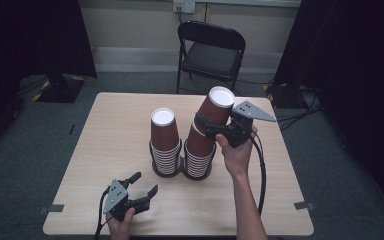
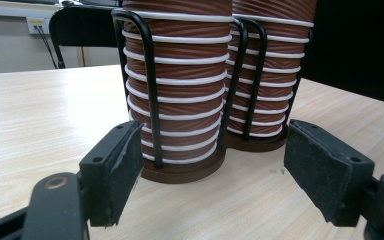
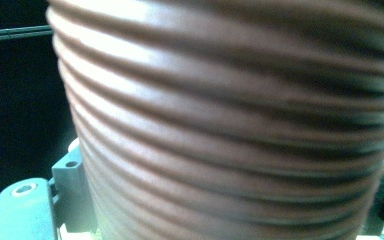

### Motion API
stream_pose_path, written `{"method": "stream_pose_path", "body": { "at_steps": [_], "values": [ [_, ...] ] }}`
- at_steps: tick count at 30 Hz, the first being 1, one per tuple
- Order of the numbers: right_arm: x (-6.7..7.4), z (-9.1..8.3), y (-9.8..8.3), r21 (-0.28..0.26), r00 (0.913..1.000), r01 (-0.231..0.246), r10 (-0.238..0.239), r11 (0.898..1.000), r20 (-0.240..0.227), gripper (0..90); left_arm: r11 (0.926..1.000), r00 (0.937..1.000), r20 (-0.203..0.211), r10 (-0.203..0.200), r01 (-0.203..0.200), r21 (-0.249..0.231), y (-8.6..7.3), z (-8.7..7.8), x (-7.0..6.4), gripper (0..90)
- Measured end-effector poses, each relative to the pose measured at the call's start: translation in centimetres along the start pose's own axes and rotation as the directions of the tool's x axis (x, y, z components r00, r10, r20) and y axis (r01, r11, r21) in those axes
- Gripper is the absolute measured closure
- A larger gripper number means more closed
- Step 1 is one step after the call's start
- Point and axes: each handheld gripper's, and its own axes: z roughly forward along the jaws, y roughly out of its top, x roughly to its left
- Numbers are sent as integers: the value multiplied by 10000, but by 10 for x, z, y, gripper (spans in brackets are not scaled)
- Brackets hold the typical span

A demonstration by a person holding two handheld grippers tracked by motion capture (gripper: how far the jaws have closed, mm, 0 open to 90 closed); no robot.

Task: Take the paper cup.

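Hand-held gripper, right point(image 1: 211, 128): clenched on the top cup point(image 1: 215, 107), its jaws on either side of the ribbed wall; this cup leans to the right, tilted off the right stack point(image 1: 198, 155).
Hand-held gripper, left point(image 1: 144, 184): released, jaws wide apart with nothing between them, low over the near part of the counter point(image 1: 120, 125), apart from both stacks.
Counter: pale wood, carrying two wire racks just beside each other.
Left stack point(image 1: 165, 150): upright in its rack point(image 2: 150, 90), top cup straight.
Right stack: seated in its own rack.
Risk: my guess is the tilted cup drags nested cups up with it, or tips the rack, since nothing steadies the base.
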Motion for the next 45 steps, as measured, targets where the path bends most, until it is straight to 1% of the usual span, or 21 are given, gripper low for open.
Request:
{"method": "stream_pose_path", "body": {
  "at_steps": [9,10,11,12,14,15,19,24,25,26,29,31,33,36,37,40,41,42,43,44,45],
  "values": [
    [-2,-14,1,-190,9998,-99,102,9998,162,130,9999,9999,-13,-143,143,11,0,0,0,216],
    [-3,-16,1,-192,9998,-122,125,9997,147,130,9997,9997,-15,-254,254,57,0,1,1,216],
    [-3,-20,-1,-205,9996,-183,187,9996,209,131,9996,9997,-29,-231,231,172,1,2,2,216],
    [-4,-22,-2,-223,9996,-118,123,9997,237,131,9996,9997,-29,-231,231,172,1,2,2,216],
    [-5,-23,-3,-199,9993,-222,228,9996,285,131,9993,9988,320,-370,369,44,0,1,3,215],
    [-6,-27,-5,-290,9992,-201,211,9994,334,131,9990,9982,412,-434,436,-40,0,0,4,198],
    [-6,-34,-7,-312,9990,-236,248,9992,367,131,9981,9971,446,-609,609,8,0,1,5,206],
    [-7,-42,-12,-291,9984,-297,310,9991,467,132,9980,9970,451,-634,635,4,1,2,5,215],
    [-6,-48,-14,-417,9982,-193,216,9989,557,133,9977,9967,436,-680,680,17,2,2,6,215],
    [-5,-50,-14,-404,9981,-157,180,9991,587,133,9975,9966,415,-708,707,23,2,2,6,215],
    [-5,-56,-18,-456,9977,-301,328,9985,589,133,9964,9949,551,-845,848,-28,3,2,6,215],
    [-4,-57,-19,-454,9977,-268,296,9986,615,134,9956,9938,610,-928,934,-74,4,2,6,228],
    [-2,-61,-24,-374,9972,-360,384,9986,643,133,9953,9906,978,-955,967,-75,6,4,6,260],
    [-1,-65,-28,-321,9972,-354,374,9989,647,133,9965,9906,1088,-825,837,-57,9,7,4,237],
    [-1,-68,-32,-320,9966,-437,458,9985,681,134,9968,9903,1145,-791,798,-11,11,10,3,228],
    [-2,-70,-36,-300,9960,-542,562,9981,698,134,9964,9882,1283,-838,851,-50,12,12,2,223],
    [-3,-72,-41,-262,9951,-685,702,9973,700,135,9972,9886,1317,-727,742,-68,14,13,0,223],
    [-3,-72,-41,-262,9951,-685,702,9973,700,135,9972,9886,1317,-727,742,-68,14,13,0,224],
    [-3,-74,-46,-203,9938,-819,832,9964,743,136,9983,9895,1330,-575,582,-12,16,15,-2,224],
    [-3,-74,-47,-202,9933,-871,883,9960,741,136,9983,9895,1330,-575,582,-12,16,15,-2,224],
    [-3,-75,-49,-179,9926,-965,976,9952,720,136,9991,9900,1345,-420,411,95,18,18,-4,225]
  ]
}}
